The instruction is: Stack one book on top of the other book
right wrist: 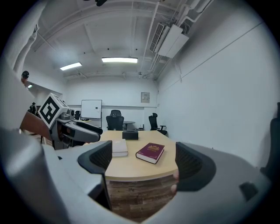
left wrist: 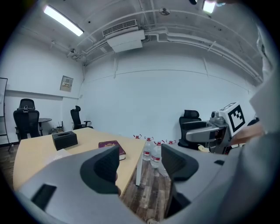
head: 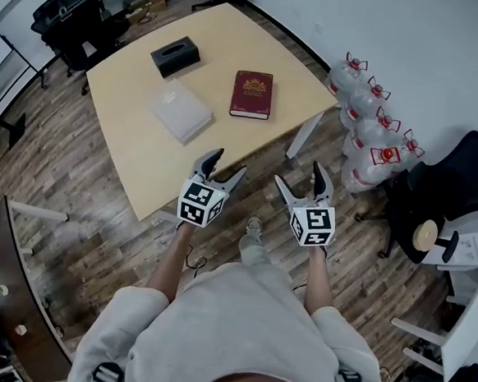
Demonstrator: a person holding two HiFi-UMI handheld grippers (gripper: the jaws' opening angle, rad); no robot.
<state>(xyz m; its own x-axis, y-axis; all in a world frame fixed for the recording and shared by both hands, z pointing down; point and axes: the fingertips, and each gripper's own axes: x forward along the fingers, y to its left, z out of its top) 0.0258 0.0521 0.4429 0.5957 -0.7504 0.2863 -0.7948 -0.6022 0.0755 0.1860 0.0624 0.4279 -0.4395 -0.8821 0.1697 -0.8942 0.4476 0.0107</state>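
Note:
A dark red book [head: 251, 95] lies flat on the light wooden table [head: 135, 149], right of middle. A pale whitish book [head: 182, 111] lies to its left. Both grippers hover over the floor just short of the table's near edge, apart from the books. My left gripper [head: 227, 166] is open and empty, and so is my right gripper [head: 302, 179]. In the right gripper view the red book [right wrist: 150, 152] and the pale book [right wrist: 119, 147] show between the open jaws, far ahead. The left gripper view has the red book [left wrist: 111, 147] off to the left.
A black tissue box [head: 175, 56] stands at the table's far left. Several large water bottles [head: 368, 126] crowd the floor to the right of the table. Black office chairs [head: 71, 20] stand beyond the table, and another chair [head: 458, 187] is at the right.

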